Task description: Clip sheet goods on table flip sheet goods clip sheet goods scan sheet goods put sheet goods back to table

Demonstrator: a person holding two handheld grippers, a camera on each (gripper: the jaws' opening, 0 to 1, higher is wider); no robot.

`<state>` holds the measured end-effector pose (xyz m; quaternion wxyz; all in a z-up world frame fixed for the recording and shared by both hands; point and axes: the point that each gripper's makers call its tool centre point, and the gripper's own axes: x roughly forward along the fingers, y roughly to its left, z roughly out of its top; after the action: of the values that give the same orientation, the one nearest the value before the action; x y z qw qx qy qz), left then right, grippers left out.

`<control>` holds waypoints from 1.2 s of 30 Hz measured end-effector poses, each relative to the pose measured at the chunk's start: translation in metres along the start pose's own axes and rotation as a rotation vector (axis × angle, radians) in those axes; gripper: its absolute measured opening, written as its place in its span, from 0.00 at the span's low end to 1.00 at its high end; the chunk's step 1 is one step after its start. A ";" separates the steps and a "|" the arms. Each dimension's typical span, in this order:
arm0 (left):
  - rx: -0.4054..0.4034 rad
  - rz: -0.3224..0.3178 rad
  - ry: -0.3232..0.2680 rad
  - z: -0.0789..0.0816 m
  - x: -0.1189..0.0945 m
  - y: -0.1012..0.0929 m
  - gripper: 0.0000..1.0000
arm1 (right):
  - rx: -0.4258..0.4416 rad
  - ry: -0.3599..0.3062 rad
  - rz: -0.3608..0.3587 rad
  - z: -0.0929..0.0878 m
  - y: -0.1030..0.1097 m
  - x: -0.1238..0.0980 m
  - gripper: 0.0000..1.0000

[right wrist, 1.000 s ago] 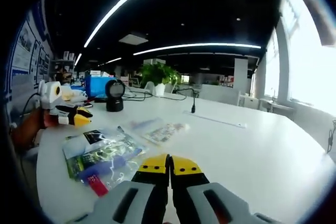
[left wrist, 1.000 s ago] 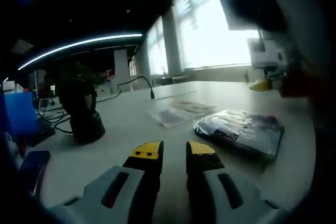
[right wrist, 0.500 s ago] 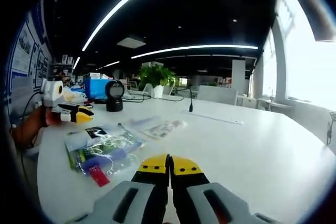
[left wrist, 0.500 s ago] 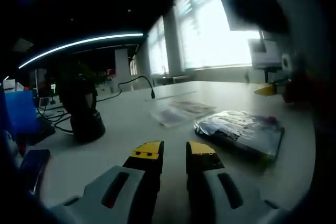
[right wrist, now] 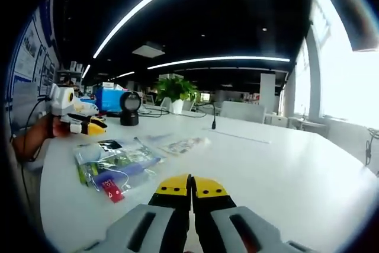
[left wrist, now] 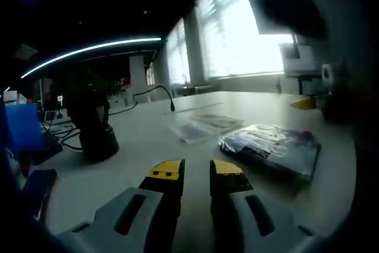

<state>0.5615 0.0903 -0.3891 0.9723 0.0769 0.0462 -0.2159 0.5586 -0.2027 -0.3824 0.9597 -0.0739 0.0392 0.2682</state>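
Observation:
A clear plastic packet of sheet goods (left wrist: 271,146) lies flat on the white table (left wrist: 148,146), ahead and right of my left gripper (left wrist: 196,173), whose yellow-tipped jaws stand a little apart with nothing between them. The same packet (right wrist: 112,165) lies ahead-left of my right gripper (right wrist: 190,185), whose jaws are pressed together on nothing. Across the packet, a hand holds the left gripper (right wrist: 80,124). The right gripper's yellow tip (left wrist: 304,102) pokes in at the far right. Neither gripper touches the packet.
Flat sachets (right wrist: 180,144) lie beyond the packet. A black scanner on a stand (left wrist: 92,125) is at the left, with cables behind it. Further back are a gooseneck microphone (right wrist: 214,121), a blue box (right wrist: 111,96) and a plant (right wrist: 176,89). Bright windows (left wrist: 243,34) line one side.
The right gripper has drawn back a little towards the right edge of the left gripper view. The right gripper view has shifted slightly. The packet lies where it was.

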 end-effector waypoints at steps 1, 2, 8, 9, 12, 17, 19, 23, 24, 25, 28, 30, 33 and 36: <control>0.000 0.000 0.000 0.000 0.000 0.000 0.10 | 0.001 -0.004 0.000 0.000 0.000 0.000 0.00; 0.000 -0.001 0.000 0.000 0.000 0.000 0.10 | -0.001 -0.007 0.002 0.001 0.001 0.000 0.00; 0.002 -0.001 0.000 0.000 0.000 0.000 0.10 | -0.029 -0.014 -0.004 0.001 0.003 -0.001 0.00; 0.002 -0.001 0.000 0.000 0.000 0.000 0.10 | -0.043 -0.011 -0.003 0.001 0.004 0.000 0.00; 0.002 -0.001 0.000 0.000 0.000 0.000 0.10 | -0.053 -0.012 0.004 0.001 0.005 0.000 0.00; 0.002 0.000 0.001 0.000 0.000 0.000 0.10 | -0.048 -0.016 -0.005 0.001 0.003 0.001 0.00; 0.000 -0.002 0.000 0.001 0.000 0.000 0.10 | -0.051 -0.018 -0.007 0.001 0.003 0.000 0.00; 0.001 -0.003 0.001 0.001 0.001 0.000 0.10 | -0.059 -0.021 -0.013 0.002 0.003 0.000 0.00; 0.001 -0.006 0.001 0.001 0.001 -0.001 0.10 | -0.059 -0.021 -0.014 0.002 0.003 0.000 0.00; 0.000 -0.006 0.001 0.001 0.001 -0.001 0.10 | -0.060 -0.023 -0.015 0.002 0.003 0.000 0.00; 0.000 -0.007 0.001 0.002 0.001 -0.001 0.10 | -0.060 -0.025 -0.014 0.003 0.003 0.000 0.00; 0.001 -0.007 0.002 0.002 0.002 0.000 0.10 | -0.062 -0.024 -0.013 0.002 0.003 0.000 0.00; 0.002 -0.007 0.002 0.002 0.002 0.000 0.10 | -0.062 -0.024 -0.014 0.003 0.003 0.000 0.00; 0.004 -0.007 0.004 0.002 0.003 0.001 0.10 | -0.061 -0.025 -0.015 0.003 0.003 0.000 0.00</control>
<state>0.5645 0.0896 -0.3871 0.9713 0.0791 0.0478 -0.2191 0.5574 -0.1997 -0.3803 0.9594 -0.1003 0.0184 0.2631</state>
